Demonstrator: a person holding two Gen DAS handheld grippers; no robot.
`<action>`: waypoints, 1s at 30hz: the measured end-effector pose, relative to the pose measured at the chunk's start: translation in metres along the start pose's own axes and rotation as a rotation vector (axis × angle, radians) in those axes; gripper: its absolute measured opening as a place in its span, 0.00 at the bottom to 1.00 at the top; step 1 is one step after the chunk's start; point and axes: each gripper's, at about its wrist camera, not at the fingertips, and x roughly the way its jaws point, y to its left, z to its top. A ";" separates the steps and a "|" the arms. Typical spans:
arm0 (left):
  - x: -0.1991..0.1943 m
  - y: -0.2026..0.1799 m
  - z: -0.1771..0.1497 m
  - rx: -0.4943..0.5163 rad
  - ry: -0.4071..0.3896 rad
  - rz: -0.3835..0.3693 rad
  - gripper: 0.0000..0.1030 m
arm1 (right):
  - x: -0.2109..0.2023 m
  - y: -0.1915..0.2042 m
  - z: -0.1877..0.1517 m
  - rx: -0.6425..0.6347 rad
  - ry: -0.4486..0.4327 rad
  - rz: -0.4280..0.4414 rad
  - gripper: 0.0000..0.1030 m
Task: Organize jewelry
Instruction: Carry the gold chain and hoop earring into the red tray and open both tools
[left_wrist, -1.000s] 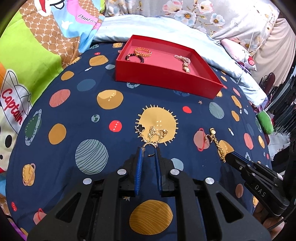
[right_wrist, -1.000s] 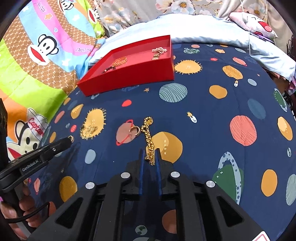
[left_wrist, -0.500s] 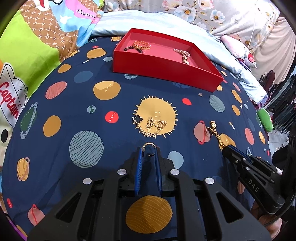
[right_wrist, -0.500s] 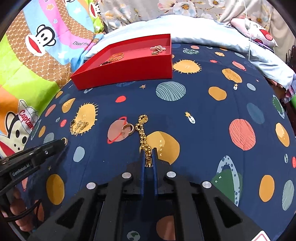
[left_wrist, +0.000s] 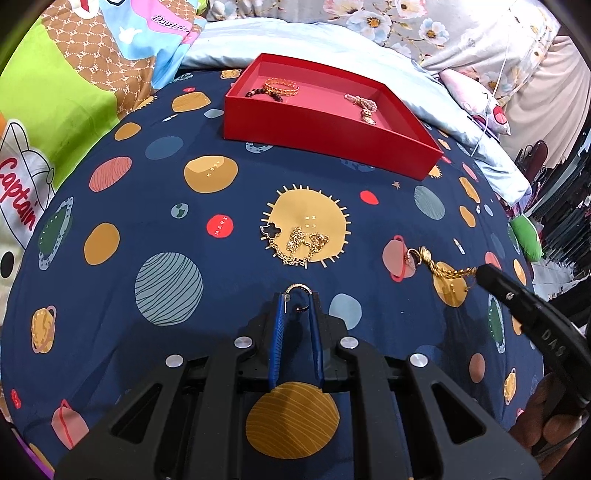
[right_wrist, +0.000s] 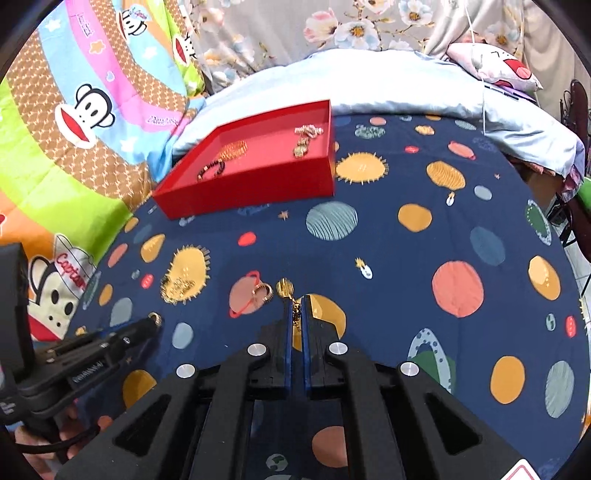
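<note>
Hidden/unclear first: the rear of the gold chain (right_wrist: 296, 314) is buried between the right gripper (right_wrist: 295, 301) fingers, so only its round medallion end shows past the tips in the right wrist view; the left wrist view shows the chain stretched taut from the bedspread up into that gripper's tip. The small ring (left_wrist: 413, 256) beside the medallion is tiny, detail hard to read. Items in the red box (left_wrist: 388, 136) are small; I count approx 3: a dark bead bracelet (left_wrist: 264, 93) and a gold bracelet (left_wrist: 282, 85) at the far-left corner, touching or overlapping, plus a pale bead piece (left_wrist: 364, 107) toward the far-right side, possibly w/ a charm. Box near wall hides part of its floor in the right wrist view.

Left gripper (left_wrist: 298, 295): fingers narrowed onto a gold hoop earring (left_wrist: 298, 291), the hoop arching across the tips and pinched between them. Right gripper: fingers clenched on the gold chain.

Loose on the space-print bedspread (left_wrist: 166, 206): 1 tangled gold necklace (left_wrist: 299, 245) w/ a black clover charm, lying on the yellow sun print mid-bedspread; 1 ring on the pink planet print, just beside the chain's medallion. Red box sits toward the far edge of the bedspread, well apart from both grippers. Grippers: 2. Cartoon monkey blanket (right_wrist: 74, 122) along the left side.
</note>
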 end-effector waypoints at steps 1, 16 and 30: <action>-0.002 0.000 0.001 -0.001 -0.004 -0.002 0.13 | -0.004 0.001 0.003 0.002 -0.008 0.006 0.04; -0.032 -0.013 0.071 0.035 -0.121 -0.055 0.13 | -0.049 0.018 0.086 -0.036 -0.181 0.081 0.04; 0.019 -0.032 0.194 0.085 -0.182 -0.026 0.13 | 0.045 0.039 0.184 -0.072 -0.166 0.127 0.04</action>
